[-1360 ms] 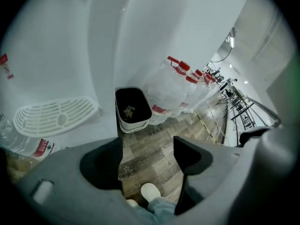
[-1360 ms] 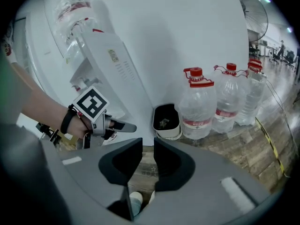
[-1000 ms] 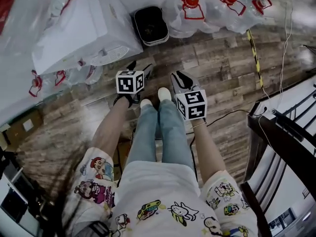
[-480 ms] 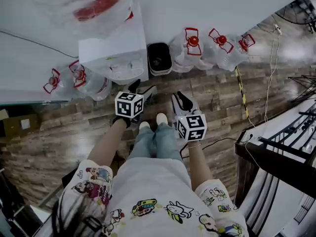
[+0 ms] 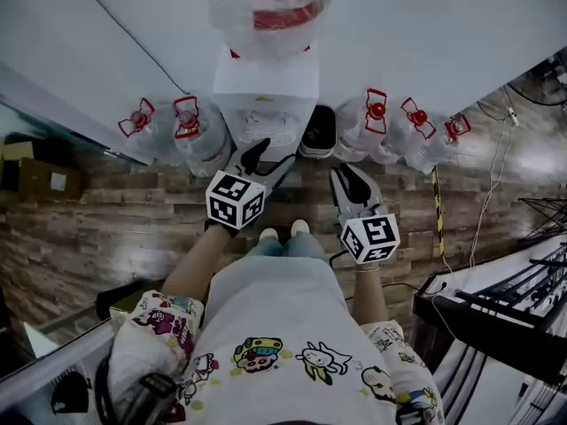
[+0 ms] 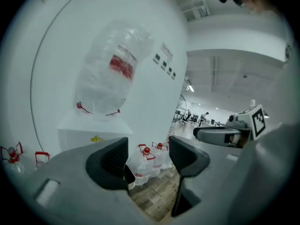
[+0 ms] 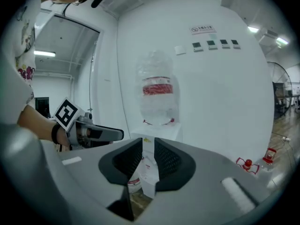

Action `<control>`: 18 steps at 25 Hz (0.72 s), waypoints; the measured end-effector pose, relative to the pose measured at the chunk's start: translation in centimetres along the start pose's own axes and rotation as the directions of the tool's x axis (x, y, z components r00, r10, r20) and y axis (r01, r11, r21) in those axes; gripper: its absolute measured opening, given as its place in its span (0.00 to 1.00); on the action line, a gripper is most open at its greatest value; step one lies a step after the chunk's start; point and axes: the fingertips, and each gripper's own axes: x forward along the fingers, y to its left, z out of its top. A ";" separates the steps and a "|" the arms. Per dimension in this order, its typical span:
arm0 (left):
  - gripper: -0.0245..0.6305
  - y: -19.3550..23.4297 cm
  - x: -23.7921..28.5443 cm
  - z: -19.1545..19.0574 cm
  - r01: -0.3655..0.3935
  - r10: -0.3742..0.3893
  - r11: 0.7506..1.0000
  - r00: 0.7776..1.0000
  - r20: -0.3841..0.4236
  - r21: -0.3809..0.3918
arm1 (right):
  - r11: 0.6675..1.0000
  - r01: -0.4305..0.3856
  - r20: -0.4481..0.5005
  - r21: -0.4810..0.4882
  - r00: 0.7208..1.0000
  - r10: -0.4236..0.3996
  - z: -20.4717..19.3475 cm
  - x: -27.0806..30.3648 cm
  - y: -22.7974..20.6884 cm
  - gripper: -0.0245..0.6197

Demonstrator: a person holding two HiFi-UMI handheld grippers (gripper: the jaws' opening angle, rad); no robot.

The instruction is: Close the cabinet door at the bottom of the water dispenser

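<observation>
A white water dispenser (image 5: pixel 266 91) stands against the wall, straight ahead of me, with an upturned clear bottle (image 5: pixel 270 7) on top. The bottle (image 7: pixel 158 95) carries a red label. My left gripper (image 5: pixel 273 159) points at the dispenser's front, well short of it. This gripper (image 6: pixel 147 156) is open; its jaws have just been closing a little, with nothing between them. My right gripper (image 5: pixel 352 177) is raised beside it. The right gripper (image 7: pixel 148 159) has a narrow gap and holds nothing. Through that gap a white panel (image 7: pixel 146 181) low on the dispenser shows; I cannot tell if it is the cabinet door.
Several clear water jugs with red caps stand on the wooden floor, to the left (image 5: pixel 186 127) and right (image 5: pixel 390 122) of the dispenser. A black bin (image 5: pixel 319 131) sits beside its base. A cable (image 5: pixel 478 211) runs past a dark metal frame (image 5: pixel 496 317).
Both grippers have risen and swung from pointing down at the floor to pointing nearly level at the dispenser. The head view has lifted, bringing the dispenser to the top centre.
</observation>
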 end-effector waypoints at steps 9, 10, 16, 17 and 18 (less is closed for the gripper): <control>0.33 -1.0 -10.4 4.5 -0.100 0.091 0.994 0.980 0.175 0.045 | 0.986 -0.146 0.097 -0.075 0.984 0.153 5.0 -1.0 6.2 0.14; 0.32 -1.1 -11.2 4.5 -0.114 0.104 0.992 0.977 0.185 0.044 | 0.985 -0.158 0.102 -0.075 0.981 0.166 5.1 -1.1 6.7 0.13; 0.22 -2.1 -15.1 3.9 -0.178 0.169 0.984 0.963 0.211 0.025 | 0.973 -0.227 0.117 -0.048 0.966 0.231 5.6 -1.8 9.0 0.08; 0.21 -2.1 -15.5 3.7 -0.184 0.176 0.983 0.961 0.211 0.021 | 0.972 -0.229 0.118 -0.050 0.965 0.234 5.7 -1.9 9.1 0.07; 0.20 -2.1 -15.8 3.5 -0.189 0.182 0.982 0.961 0.209 0.016 | 0.972 -0.230 0.118 -0.053 0.965 0.235 5.8 -2.0 9.1 0.06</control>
